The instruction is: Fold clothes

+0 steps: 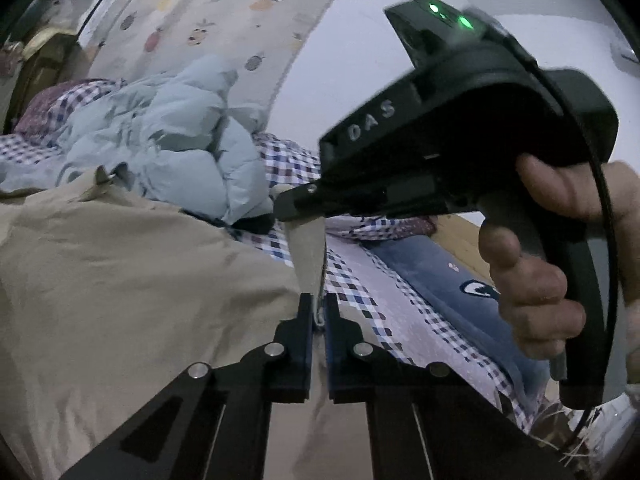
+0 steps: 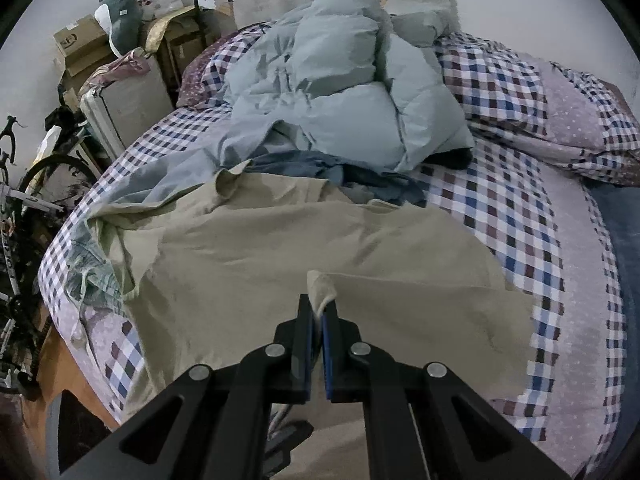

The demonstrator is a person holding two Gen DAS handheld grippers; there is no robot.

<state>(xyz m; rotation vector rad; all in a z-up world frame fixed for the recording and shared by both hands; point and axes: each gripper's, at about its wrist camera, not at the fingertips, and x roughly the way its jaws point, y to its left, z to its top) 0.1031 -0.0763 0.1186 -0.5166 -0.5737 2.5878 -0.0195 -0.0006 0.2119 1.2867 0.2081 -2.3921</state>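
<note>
Nearest my cameras, the beige garment [image 2: 280, 240] lay spread and creased across the near side of the bed [image 2: 520, 208], its far edge rumpled against a blue denim piece [image 2: 320, 168]. Its cloth looked thin and matte, with one loose flap toward the bed's left edge.

My left hand-held gripper [image 1: 319, 312] was clenched on a narrow strip of the beige garment, the jaws nearly together with the fabric rising taut from between them. My right hand-held gripper [image 2: 319, 312] was likewise clamped on a corner of the same garment, a small fold of cloth poking up above the blue-lined fingers [image 2: 306, 344].

In the left wrist view I saw the right hand-held gripper from the side, the person's hand [image 1: 560, 264] wrapped around its handle. Its black body carried the raised letters "DAS" [image 1: 370, 121] and two green lights on top.

Beyond the garment, the checked bedsheet [image 2: 492, 200] showed blue, maroon and white squares. Farther back a pale blue puffy jacket [image 2: 352, 80] sat heaped in the middle of the bed. At the far left stood cardboard boxes [image 2: 80, 48], their printing too blurred for me to read, and a bicycle [image 2: 24, 200] beside the bed.
</note>
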